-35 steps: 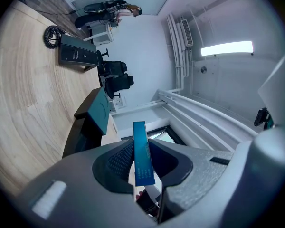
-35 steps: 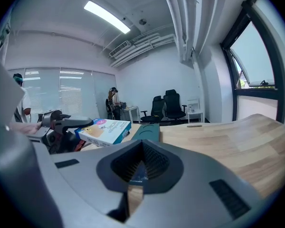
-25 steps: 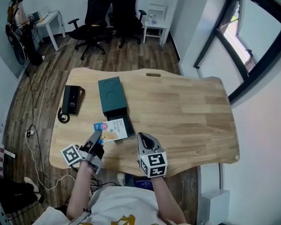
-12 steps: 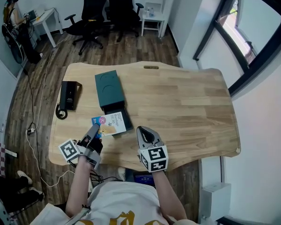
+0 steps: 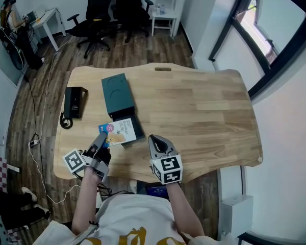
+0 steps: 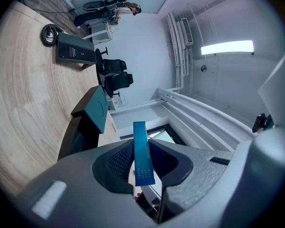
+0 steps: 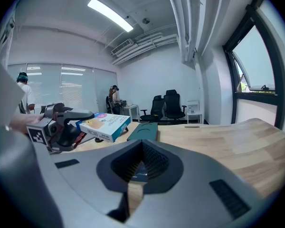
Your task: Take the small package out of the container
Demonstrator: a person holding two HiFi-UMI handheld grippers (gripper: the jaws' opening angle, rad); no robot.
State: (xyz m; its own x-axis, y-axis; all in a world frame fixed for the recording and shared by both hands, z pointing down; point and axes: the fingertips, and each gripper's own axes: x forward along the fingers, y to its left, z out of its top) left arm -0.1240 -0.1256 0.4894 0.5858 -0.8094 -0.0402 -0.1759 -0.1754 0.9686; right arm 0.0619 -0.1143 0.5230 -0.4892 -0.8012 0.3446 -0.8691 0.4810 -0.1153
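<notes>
The package (image 5: 123, 131) is clamped at its near end by the left gripper (image 5: 102, 138), which is held level. It is raised clear of the table (image 5: 209, 116), its length running away from the jaws toward the open drawer of the container (image 5: 117, 93). The right gripper (image 5: 155, 140), close alongside, is seen closed and empty, tipped slightly down.

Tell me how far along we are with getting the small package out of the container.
Done: the container is slid open and the small package is raised above it. In hand: the left gripper is clamped on the package's edge, while the right gripper holds nothing. Left: carry the package clear of the container and set it down.
</notes>
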